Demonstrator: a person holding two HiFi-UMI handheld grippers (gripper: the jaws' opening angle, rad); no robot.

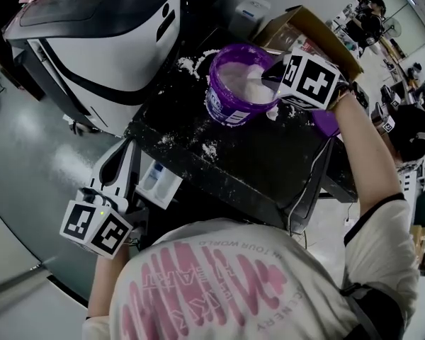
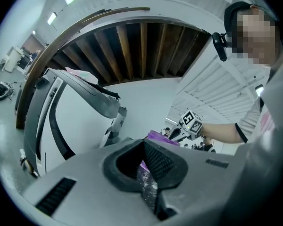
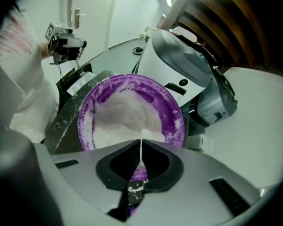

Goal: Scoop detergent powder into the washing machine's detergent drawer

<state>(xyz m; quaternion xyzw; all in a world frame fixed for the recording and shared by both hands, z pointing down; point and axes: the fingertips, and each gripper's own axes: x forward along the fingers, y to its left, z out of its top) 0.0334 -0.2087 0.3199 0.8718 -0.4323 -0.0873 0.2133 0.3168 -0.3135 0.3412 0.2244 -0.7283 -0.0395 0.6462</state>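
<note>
R tongs (image 3: 139, 166) are closed on the thin white scoop handle (image 3: 141, 149). They point steeply down into the purple tub (image 1: 223, 108), and the handle runs straight from the pads into the powder (image 1: 244, 80). The scoop's bowl is buried and can't be seen. Powder fills the tub's near side and cakes the inner wall.

L tongs (image 1: 125, 147) are all but together w/ only a slit between the pads and nothing in it. They sit level, off the bench (image 1: 269, 161), below its washer-side edge. They are just beside the drawer (image 1: 159, 183) and well apart from the tub.

The tub stands near the bench's far corner on the washer (image 1: 106, 41) side. Spilt powder lies round it and trails toward the near edge. A box (image 1: 304, 23) sits just behind the tub at the far edge. The rest of the bench top, toward the person, is bare dark surface. Between the bench edge and the washer front there is only a narrow gap, which holds the drawer and L tongs.

Head view alone shows both tongs, the drawer and the bench edges together. R gripper view alone shows the handle in the pads. It also shows the tub from above, w/ the washer just past its rim. L gripper view shows just a purple sliver of tub over the bench top and, beyond it, the R marker cube on an outstretched arm. The drawer does not show there.
</note>
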